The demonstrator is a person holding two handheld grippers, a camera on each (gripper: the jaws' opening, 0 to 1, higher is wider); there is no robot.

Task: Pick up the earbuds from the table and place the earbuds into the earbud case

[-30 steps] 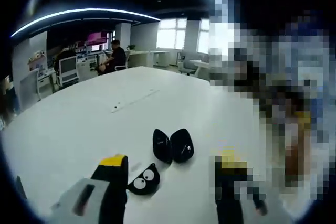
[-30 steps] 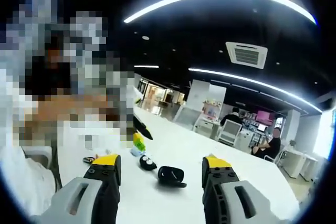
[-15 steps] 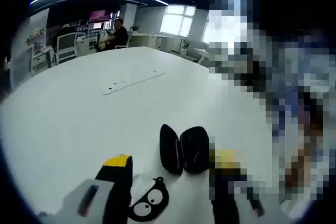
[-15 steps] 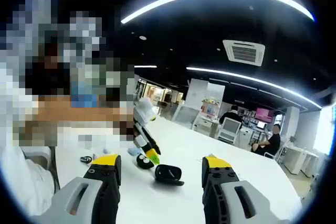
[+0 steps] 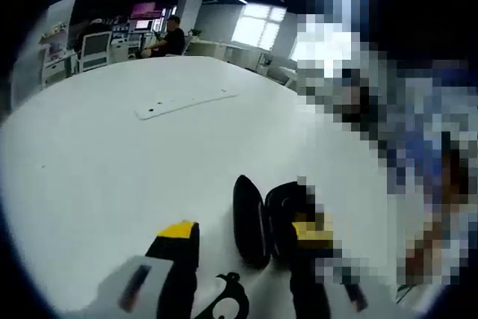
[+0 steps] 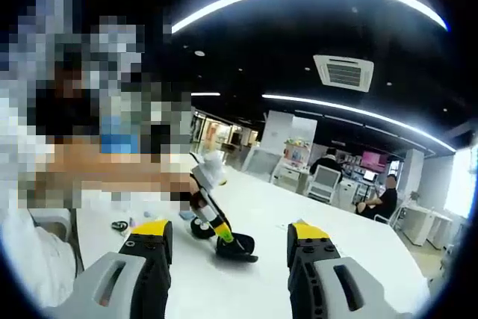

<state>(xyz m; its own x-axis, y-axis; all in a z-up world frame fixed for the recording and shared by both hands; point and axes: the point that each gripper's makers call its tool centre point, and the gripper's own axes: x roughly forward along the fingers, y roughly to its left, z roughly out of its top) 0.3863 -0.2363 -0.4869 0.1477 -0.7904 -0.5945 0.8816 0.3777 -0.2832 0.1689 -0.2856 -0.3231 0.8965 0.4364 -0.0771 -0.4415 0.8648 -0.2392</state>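
i count one open black earbud case (image 5: 263,218) on the white counter (image 5: 112,162), its two halves spread, lying just ahead of my left hand-held gripper (image 5: 243,248), whose jaws stand apart with the case near the right one. one black earbud pouch with cartoon eyes (image 5: 228,305) sits between those jaws at the bottom edge. in the right gripper view my right hand-held gripper (image 6: 228,248) is also apart, holding nothing, well back from the case (image 6: 237,246), where the left hand-held gripper (image 6: 211,211) reaches down. broad bare counter lies beyond.
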